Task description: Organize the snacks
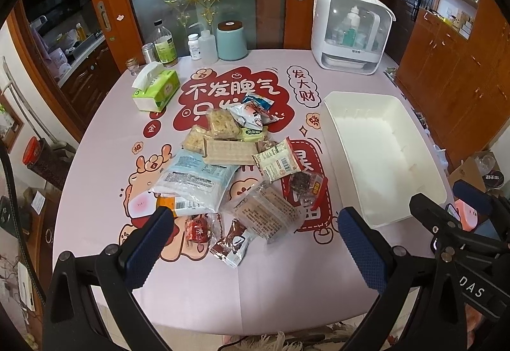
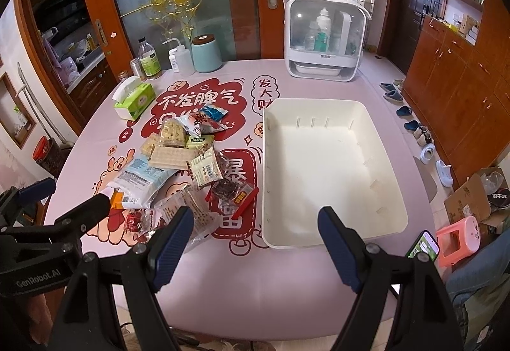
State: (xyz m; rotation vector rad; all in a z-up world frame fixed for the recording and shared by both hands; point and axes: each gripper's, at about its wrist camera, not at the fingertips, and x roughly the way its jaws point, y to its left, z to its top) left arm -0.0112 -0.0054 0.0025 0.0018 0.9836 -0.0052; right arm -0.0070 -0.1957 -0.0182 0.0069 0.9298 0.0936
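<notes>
A pile of snack packets (image 1: 229, 160) lies in the middle of the pink printed tablecloth (image 1: 255, 293); it also shows in the right wrist view (image 2: 178, 166). An empty white plastic bin (image 1: 382, 153) stands to the right of the pile, also in the right wrist view (image 2: 328, 172). My left gripper (image 1: 255, 242) is open and empty, held above the near side of the pile. My right gripper (image 2: 255, 242) is open and empty, near the bin's front left corner. Each gripper shows at the edge of the other's view.
At the table's back stand a green tissue box (image 1: 156, 89), bottles (image 1: 165, 45), a teal canister (image 1: 232, 40) and a white cabinet-style box with bottles (image 1: 350, 32). Wooden cupboards (image 2: 462, 89), shoes (image 2: 414, 128) and a pink stool (image 2: 459, 239) are on the right.
</notes>
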